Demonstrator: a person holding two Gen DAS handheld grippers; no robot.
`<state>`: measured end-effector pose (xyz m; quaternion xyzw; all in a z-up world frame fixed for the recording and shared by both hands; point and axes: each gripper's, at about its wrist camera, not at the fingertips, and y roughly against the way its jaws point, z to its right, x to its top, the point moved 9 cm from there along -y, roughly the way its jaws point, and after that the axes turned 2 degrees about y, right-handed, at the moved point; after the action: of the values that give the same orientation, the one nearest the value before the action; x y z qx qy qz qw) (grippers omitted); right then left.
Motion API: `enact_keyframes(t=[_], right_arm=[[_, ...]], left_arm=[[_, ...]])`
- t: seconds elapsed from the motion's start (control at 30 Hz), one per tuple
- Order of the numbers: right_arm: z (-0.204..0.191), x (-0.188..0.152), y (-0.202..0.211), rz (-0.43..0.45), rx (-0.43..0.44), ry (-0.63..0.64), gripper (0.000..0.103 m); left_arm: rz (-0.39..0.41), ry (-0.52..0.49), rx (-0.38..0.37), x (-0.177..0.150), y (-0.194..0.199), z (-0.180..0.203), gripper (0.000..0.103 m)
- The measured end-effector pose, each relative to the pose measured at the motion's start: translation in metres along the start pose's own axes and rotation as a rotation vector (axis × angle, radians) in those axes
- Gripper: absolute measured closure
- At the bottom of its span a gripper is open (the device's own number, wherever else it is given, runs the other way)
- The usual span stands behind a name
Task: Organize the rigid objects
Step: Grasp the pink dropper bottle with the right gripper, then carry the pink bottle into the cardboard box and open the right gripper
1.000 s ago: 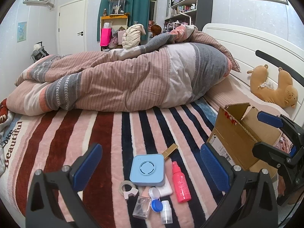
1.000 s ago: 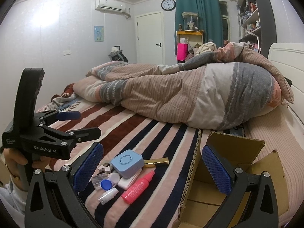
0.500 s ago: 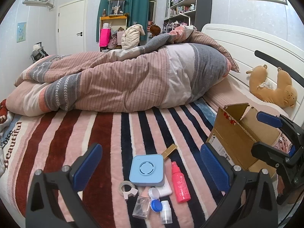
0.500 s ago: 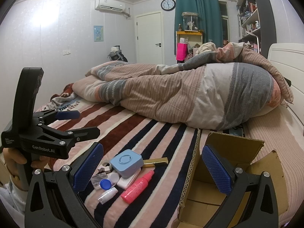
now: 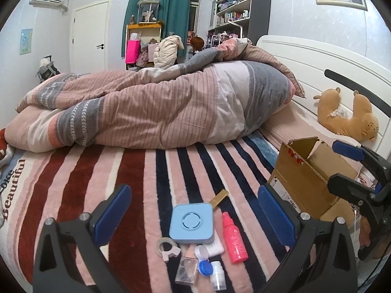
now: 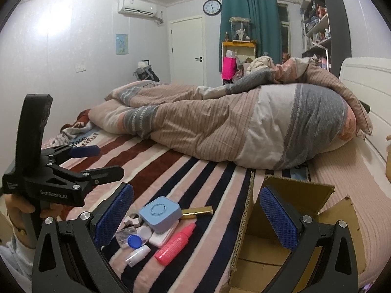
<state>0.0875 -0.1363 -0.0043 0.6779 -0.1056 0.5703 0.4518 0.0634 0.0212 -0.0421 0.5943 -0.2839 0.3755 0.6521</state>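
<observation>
Both grippers, left gripper (image 5: 193, 217) and right gripper (image 6: 196, 217), hover with fingers spread wide, holding nothing. Near the bed's front edge lie a small white bottle (image 5: 217, 277), blue-capped lens case (image 5: 204, 266), pink spray bottle (image 5: 234, 238), and square pale-blue plastic box (image 5: 191, 222), perhaps overlapping a white case. Just right stands an open brown cardboard box (image 5: 303, 178); a bunched striped duvet (image 5: 151, 112) lies beyond.

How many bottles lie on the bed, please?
2: the pink spray bottle lies right of the blue square case; the small white bottle lies nearest the camera. Others may be hidden under the case.

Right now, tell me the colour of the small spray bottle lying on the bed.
The spray bottle is pink, cap included; the left wrist view shows it best.
</observation>
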Motion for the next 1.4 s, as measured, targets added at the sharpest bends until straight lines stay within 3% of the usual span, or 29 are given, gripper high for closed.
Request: enact_keyframes(t=[0.1, 0.17, 0.27, 0.37, 0.57, 0.8, 0.87, 1.13, 1.23, 1.4], right_arm=[[-0.012, 0.008, 0.001, 0.022, 0.008, 0.027, 0.009], [-0.023, 0.011, -0.004, 0.018, 0.024, 0.031, 0.026], [-0.039, 0.005, -0.018, -0.018, 0.039, 0.035, 0.044], [-0.055, -0.015, -0.039, -0.084, 0.068, 0.018, 0.051], [-0.072, -0.083, -0.093, -0.297, 0.109, -0.136, 0.054], [-0.059, -0.138, -0.134, -0.433, -0.050, -0.208, 0.056], [-0.052, -0.146, -0.142, -0.459, -0.087, -0.214, 0.070], [-0.031, -0.162, -0.148, -0.535, -0.124, -0.185, 0.076], [-0.025, -0.166, -0.156, -0.523, -0.116, -0.185, 0.076], [-0.028, -0.151, -0.136, -0.419, -0.095, -0.172, 0.077]], left_arm=[[0.022, 0.008, -0.031, 0.003, 0.002, -0.008, 0.000], [0.059, 0.005, -0.074, 0.008, 0.006, -0.013, 0.000], [0.067, 0.005, -0.071, 0.009, 0.008, -0.025, 0.000], [0.076, 0.003, -0.057, 0.009, 0.007, -0.036, 0.000], [0.067, 0.016, -0.143, 0.004, -0.003, -0.047, 0.000], [0.036, 0.024, -0.161, -0.004, -0.017, -0.056, 0.001], [0.023, 0.019, -0.149, -0.007, -0.021, -0.058, 0.001], [0.012, -0.004, -0.108, -0.013, -0.036, -0.056, 0.001], [0.006, -0.027, -0.092, -0.017, -0.045, -0.052, 0.001], [-0.133, 0.050, -0.293, -0.033, -0.052, -0.031, 0.001]])
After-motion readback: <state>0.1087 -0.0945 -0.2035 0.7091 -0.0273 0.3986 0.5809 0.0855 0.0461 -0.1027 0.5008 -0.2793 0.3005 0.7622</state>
